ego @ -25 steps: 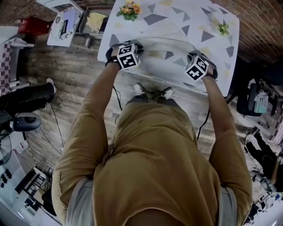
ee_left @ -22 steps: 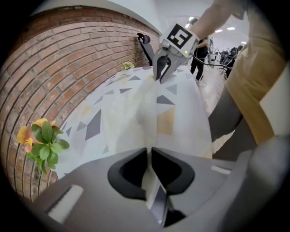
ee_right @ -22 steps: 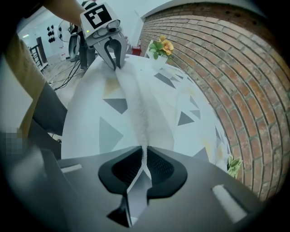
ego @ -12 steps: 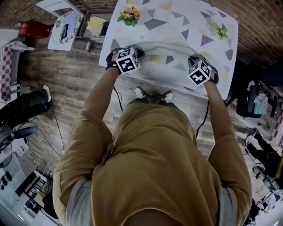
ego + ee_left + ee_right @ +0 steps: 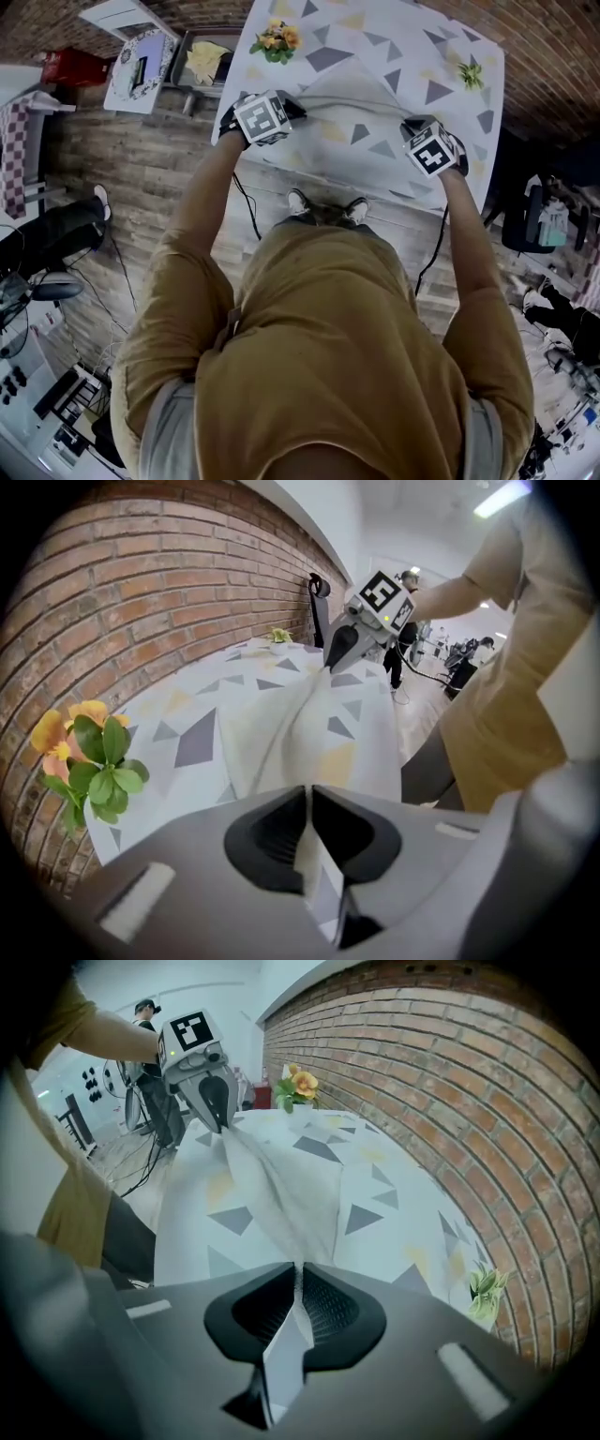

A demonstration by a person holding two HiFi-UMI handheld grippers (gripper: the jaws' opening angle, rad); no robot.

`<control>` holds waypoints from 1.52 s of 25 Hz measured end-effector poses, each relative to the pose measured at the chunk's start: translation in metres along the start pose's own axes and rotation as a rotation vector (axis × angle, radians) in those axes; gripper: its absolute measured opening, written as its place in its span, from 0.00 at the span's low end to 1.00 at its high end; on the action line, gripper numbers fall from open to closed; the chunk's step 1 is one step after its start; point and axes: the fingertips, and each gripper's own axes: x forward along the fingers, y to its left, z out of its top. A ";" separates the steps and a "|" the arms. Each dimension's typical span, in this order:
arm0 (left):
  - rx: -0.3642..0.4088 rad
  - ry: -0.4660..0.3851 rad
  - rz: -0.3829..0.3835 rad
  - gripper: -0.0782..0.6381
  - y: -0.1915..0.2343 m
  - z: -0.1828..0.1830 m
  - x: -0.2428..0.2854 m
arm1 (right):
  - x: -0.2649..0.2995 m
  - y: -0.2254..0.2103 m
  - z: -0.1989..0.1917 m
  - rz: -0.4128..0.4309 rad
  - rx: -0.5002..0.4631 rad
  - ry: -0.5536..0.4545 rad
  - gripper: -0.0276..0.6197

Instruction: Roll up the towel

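A white towel (image 5: 352,98) printed with grey and yellow triangles lies on the table (image 5: 412,28), which has the same pattern. My left gripper (image 5: 279,101) is shut on the towel's near left corner, and cloth (image 5: 309,724) runs out from between its jaws (image 5: 307,803). My right gripper (image 5: 419,129) is shut on the near right corner, a flap of towel (image 5: 281,1185) pinched between its jaws (image 5: 298,1283). The near edge hangs raised and stretched between both grippers. Each gripper view shows the other gripper, the right (image 5: 337,649) and the left (image 5: 217,1110), at the far end of that edge.
A pot of orange and yellow flowers (image 5: 275,21) stands at the table's far left, a small green plant (image 5: 472,61) at its far right. A brick wall (image 5: 450,1082) runs behind the table. A tray with yellow cloth (image 5: 204,49) sits to the left, over wooden floor with cables.
Both grippers have risen and shifted up the picture, over the table, taking the towel's near edge with them. The cloth between them now stands up off the table.
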 end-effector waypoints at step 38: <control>-0.290 -0.008 0.173 0.23 0.097 -0.006 0.011 | 0.053 -0.073 0.019 0.099 0.182 0.073 0.09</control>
